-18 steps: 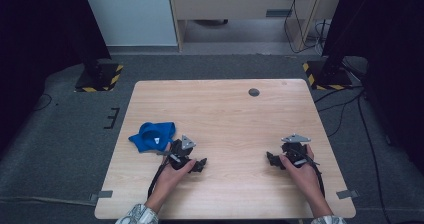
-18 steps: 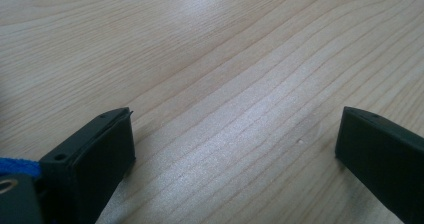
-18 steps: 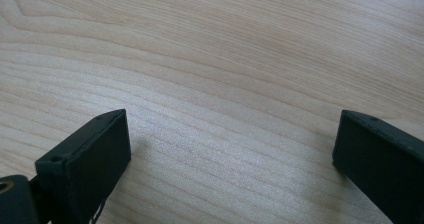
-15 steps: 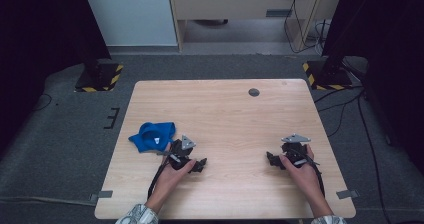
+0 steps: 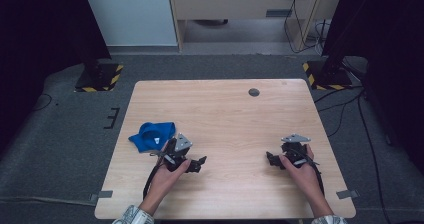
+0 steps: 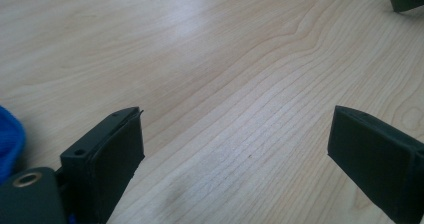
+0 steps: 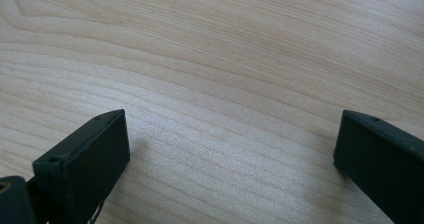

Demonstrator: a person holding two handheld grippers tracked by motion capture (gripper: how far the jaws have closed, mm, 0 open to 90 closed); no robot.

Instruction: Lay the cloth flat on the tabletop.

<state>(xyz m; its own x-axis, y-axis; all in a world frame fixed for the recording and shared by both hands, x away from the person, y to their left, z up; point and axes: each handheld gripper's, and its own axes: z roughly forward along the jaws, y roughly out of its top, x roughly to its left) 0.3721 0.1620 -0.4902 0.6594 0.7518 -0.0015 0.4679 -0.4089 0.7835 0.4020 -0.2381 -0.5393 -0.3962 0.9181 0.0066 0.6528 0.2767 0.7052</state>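
Pale wood tabletop (image 5: 230,114) sits on grey carpet, bare but for a crumpled blue cloth (image 5: 151,135) near its left edge. Work on that cloth looks barely begun: it lies bunched and untouched. Just beside it, the left gripper (image 5: 199,162) rests low, fingers (image 6: 117,154) spread wide over bare wood, pointing away from the cloth. Well apart, the right gripper (image 5: 270,159) rests low too, fingers (image 7: 90,159) likewise apart, holding nothing. Reaching and grasping remain.
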